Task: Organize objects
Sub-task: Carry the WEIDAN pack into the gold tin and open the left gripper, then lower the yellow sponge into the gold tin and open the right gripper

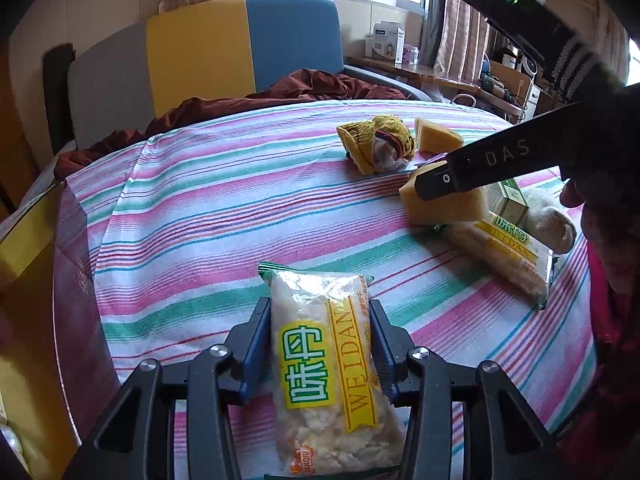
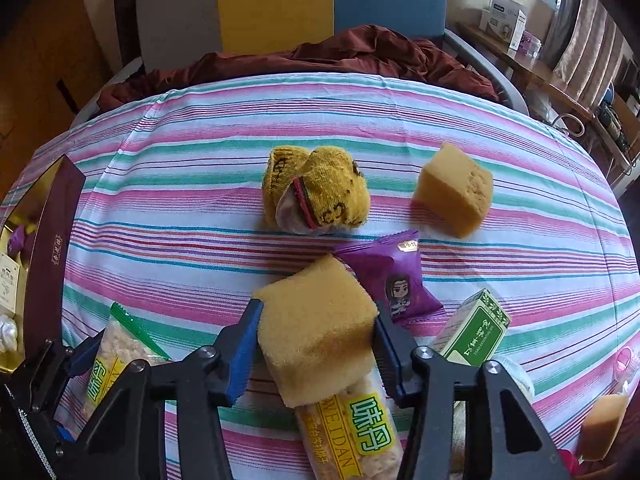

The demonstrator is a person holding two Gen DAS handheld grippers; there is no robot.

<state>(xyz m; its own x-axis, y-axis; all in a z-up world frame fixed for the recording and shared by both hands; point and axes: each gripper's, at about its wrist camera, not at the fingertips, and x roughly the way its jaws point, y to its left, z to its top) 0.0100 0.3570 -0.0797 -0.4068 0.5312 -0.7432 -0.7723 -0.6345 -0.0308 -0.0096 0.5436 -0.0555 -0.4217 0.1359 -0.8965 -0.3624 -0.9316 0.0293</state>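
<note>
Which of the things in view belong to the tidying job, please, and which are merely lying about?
Part of the job:
- left tool, gripping a Weidan snack pack
- right tool, closed on a sponge block
- second Weidan pack
- purple snack packet
- green box
- rolled yellow socks
- another sponge
- open box

Lying about:
- maroon blanket
- cartons on the shelf

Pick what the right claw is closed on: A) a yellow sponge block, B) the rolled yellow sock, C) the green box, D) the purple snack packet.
A: in the right wrist view the right claw has both blue pads pressed against the sides of the yellow sponge block, while the purple snack packet, green box and rolled yellow sock lie untouched on the striped cloth.
</note>
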